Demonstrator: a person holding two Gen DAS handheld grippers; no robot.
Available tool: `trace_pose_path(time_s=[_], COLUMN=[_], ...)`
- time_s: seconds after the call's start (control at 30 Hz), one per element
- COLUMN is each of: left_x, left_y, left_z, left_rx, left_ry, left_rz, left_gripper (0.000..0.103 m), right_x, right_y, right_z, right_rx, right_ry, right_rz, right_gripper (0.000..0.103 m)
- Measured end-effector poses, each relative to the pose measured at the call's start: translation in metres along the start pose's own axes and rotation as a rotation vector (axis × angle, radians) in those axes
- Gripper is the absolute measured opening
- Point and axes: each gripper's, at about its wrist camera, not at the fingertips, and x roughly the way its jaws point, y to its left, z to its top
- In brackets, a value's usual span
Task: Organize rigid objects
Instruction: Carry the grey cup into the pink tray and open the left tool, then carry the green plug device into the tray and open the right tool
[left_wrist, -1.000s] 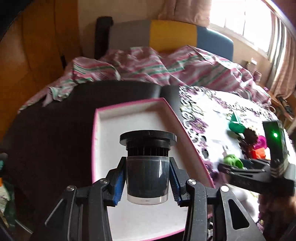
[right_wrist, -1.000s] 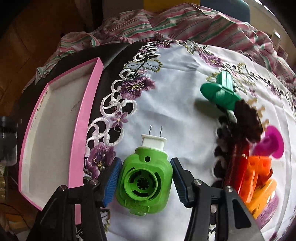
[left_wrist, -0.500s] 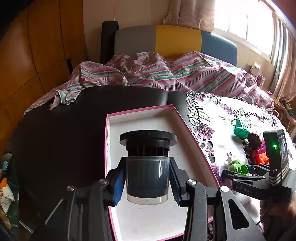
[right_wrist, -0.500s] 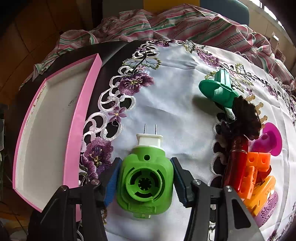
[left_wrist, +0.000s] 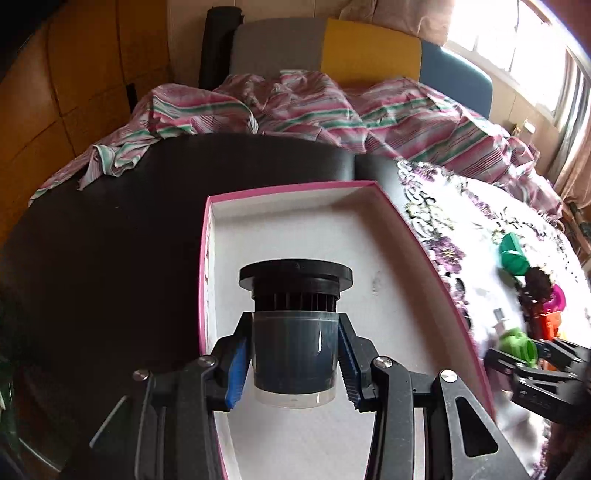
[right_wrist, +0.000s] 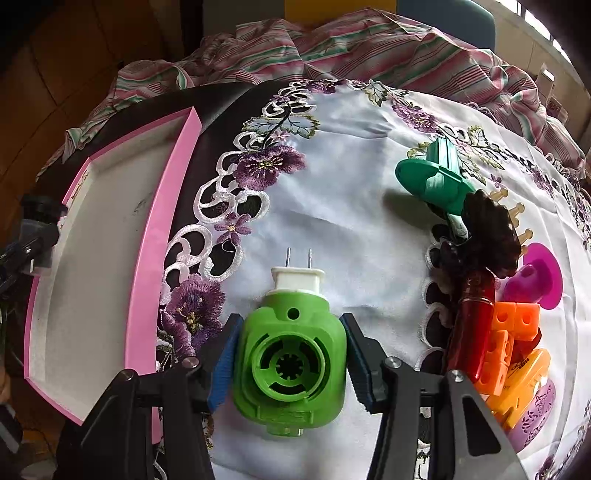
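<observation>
A dark lidded jar is being pinched by the left claw over the bare pink-rimmed white tray. A green plastic plug-in device is being pinched by the right claw; colourful plastic pieces at lower right are still awaiting sorting.

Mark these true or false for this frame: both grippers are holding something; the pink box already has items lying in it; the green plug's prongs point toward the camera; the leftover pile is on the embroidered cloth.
1. Both grippers hold something. True: the left gripper clamps a dark jar, the right gripper a green plug.
2. The pink box already has items lying in it. False: only its white floor shows; the jar is in the gripper above it.
3. The plug's prongs point toward the camera. False: they point away.
4. The pile of toys is on the embroidered cloth. True.
</observation>
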Motion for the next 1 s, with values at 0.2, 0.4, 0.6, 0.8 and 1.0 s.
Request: trace_pose_path(time_s=[0.2, 0.4, 0.6, 0.8, 1.0], left_x=[0.025, 0.004, -0.039, -0.080, -0.102], left_y=[0.005, 0.010, 0.008, -0.001, -0.007], left_z=[0.006, 0.003, -0.001, -0.007, -0.013], left_rx=[-0.001, -0.021, -0.031, -0.015, -0.004], left_ry=[0.025, -0.034, -0.121, -0.183, -0.212], left_rz=[0.084, 0.122, 0.099, 0.091, 0.079], left_gripper=[0.044, 0.053, 0.057, 0.057, 0.058], right_x=[0.000, 0.001, 0.000, 0.000, 0.000], right_y=[-0.001, -0.001, -0.001, 0.000, 0.000], right_z=[0.000, 0.000, 0.000, -0.001, -0.002], right_rx=[0.003, 0.000, -0.001, 0.002, 0.008], right_ry=[-0.003, -0.005, -0.014, -0.023, -0.028], right_rz=[0.003, 0.002, -0.003, -0.015, -0.021], right_gripper=[0.053, 0.053, 0.053, 0.053, 0.053])
